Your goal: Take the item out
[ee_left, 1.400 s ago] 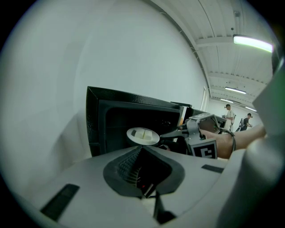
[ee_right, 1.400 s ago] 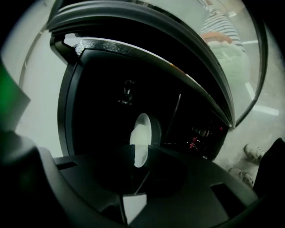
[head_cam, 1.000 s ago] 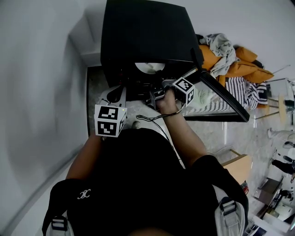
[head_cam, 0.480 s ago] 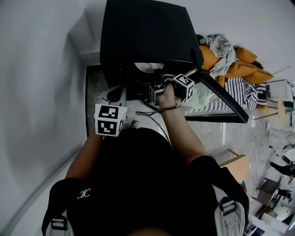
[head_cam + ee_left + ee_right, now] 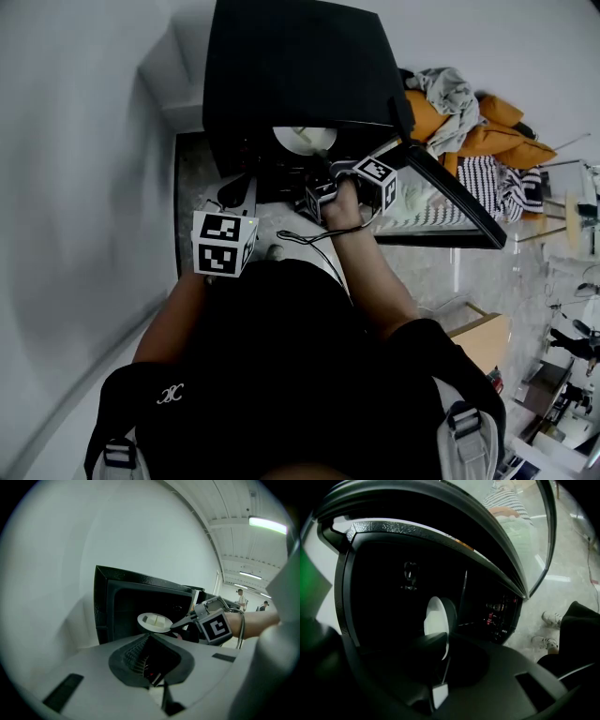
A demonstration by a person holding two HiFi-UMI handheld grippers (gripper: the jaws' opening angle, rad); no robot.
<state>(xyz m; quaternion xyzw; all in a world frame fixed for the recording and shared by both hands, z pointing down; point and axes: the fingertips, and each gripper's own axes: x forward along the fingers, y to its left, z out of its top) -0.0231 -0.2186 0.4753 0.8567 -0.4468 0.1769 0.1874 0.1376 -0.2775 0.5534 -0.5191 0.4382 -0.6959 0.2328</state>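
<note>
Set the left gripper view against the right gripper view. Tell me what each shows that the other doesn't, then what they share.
Only the left gripper view: the pale food pieces on top of the plate, the right gripper seen from outside with its marker cube, its jaws closing on the plate's rim, and ceiling lights.
Only the right gripper view: the open glass door of the black oven, striped cloth beyond it, and the person's shoes on the floor.
Both: the plate and the oven's dark cavity.
</note>
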